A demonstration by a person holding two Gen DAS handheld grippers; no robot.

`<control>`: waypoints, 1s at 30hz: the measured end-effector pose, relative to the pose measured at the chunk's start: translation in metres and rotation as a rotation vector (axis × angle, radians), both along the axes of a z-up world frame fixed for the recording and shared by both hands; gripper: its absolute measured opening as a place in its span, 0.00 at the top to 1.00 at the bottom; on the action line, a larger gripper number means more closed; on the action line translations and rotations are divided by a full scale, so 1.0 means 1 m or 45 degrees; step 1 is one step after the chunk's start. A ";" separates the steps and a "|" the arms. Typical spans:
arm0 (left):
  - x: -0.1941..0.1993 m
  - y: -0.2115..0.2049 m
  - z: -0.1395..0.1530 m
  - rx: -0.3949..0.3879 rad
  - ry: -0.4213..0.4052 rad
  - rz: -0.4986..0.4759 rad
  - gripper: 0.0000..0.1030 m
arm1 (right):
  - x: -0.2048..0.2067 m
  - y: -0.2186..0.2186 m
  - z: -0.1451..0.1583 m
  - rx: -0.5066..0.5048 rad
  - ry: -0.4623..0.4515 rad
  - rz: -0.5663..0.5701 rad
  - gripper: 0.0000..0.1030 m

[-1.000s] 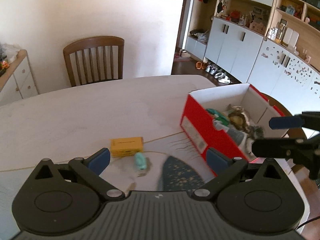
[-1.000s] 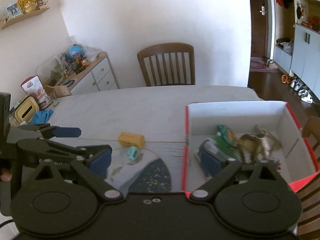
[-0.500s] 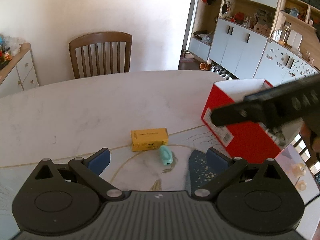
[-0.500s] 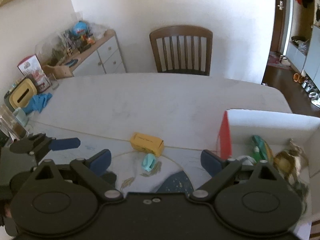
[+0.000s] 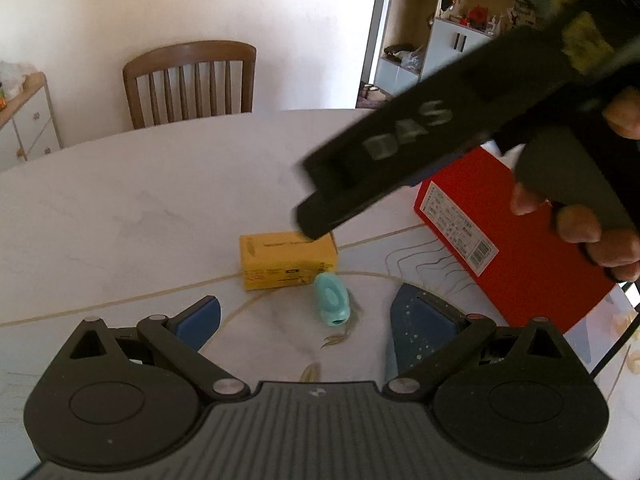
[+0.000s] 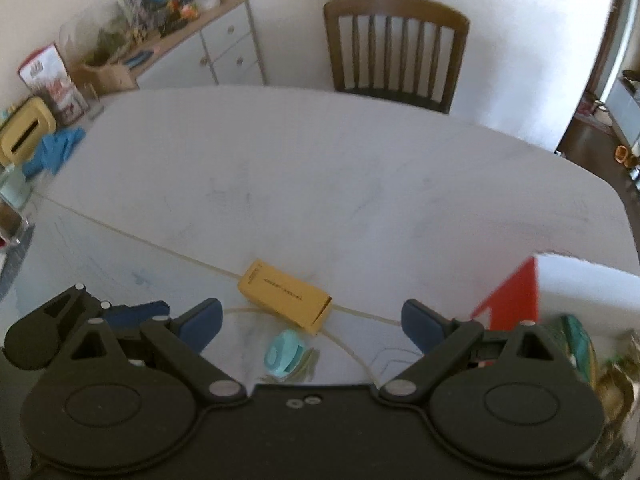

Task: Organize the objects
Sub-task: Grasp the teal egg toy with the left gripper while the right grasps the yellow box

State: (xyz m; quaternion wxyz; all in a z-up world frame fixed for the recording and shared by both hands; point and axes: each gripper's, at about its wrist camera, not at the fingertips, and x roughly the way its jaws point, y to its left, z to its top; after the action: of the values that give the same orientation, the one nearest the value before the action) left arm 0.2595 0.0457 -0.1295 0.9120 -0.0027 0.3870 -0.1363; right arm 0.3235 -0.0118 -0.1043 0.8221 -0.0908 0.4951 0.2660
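Here, low in the left wrist view, the left hand-held gripper [image 5: 302,318] has its blue pads spread wide apart with nothing between them, poised above the pale surface [image 5: 120,208]. Just ahead of the pads, at lower centre, a small teal item [image 5: 331,300] lies on its side, and right behind it, touching or nearly so, sits a yellow carton [image 5: 286,254] lying flat. To the right, near the frame's right edge, stands a red box [image 5: 516,240], well apart from the carton. Across the upper right, the dark body of the right hand-held gripper [image 5: 420,156] reaches in over the carton, held by a hand [image 5: 592,220] whose fingers wrap its grip.

In the right wrist view, the right hand-held gripper [image 6: 311,320] also stands wide open and empty. The teal item [image 6: 285,351] shows at bottom centre between its pads, the carton [image 6: 285,298] just beyond it, set askew. The box [image 6: 516,296] appears at the right edge, with blurred contents inside. Farther back, a wooden chair [image 6: 394,56] stands at the surface's far side, top centre, and a cluttered sideboard [image 6: 200,40] occupies the upper left.
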 end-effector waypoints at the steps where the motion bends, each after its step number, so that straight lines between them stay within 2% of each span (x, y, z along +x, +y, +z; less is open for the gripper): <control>1: 0.002 -0.002 -0.003 -0.005 0.003 0.004 0.00 | 0.003 0.004 -0.004 -0.006 0.017 0.017 0.07; 10: 0.014 -0.018 -0.023 0.021 -0.002 0.050 0.02 | 0.023 0.024 -0.033 -0.057 0.100 0.098 0.09; 15: 0.017 -0.022 -0.030 0.020 0.014 0.063 0.09 | 0.027 0.032 -0.041 -0.088 0.106 0.143 0.12; 19: 0.020 -0.024 -0.034 0.020 0.025 0.064 0.22 | 0.028 0.036 -0.043 -0.101 0.106 0.176 0.15; 21: 0.021 -0.024 -0.036 0.020 0.037 0.064 0.26 | 0.029 0.038 -0.044 -0.111 0.107 0.199 0.19; 23: 0.020 -0.024 -0.038 0.021 0.041 0.060 0.35 | 0.029 0.040 -0.046 -0.121 0.105 0.213 0.23; 25: 0.019 -0.024 -0.038 0.030 0.030 0.061 0.38 | 0.032 0.044 -0.047 -0.134 0.102 0.226 0.25; 30: 0.016 -0.023 -0.038 0.036 0.020 0.065 0.54 | 0.030 0.048 -0.049 -0.146 0.101 0.259 0.40</control>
State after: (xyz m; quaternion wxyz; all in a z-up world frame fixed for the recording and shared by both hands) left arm 0.2760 0.0229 -0.1672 0.9120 -0.0008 0.3958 -0.1075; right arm 0.3537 0.0357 -0.1535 0.7642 -0.1768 0.5298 0.3227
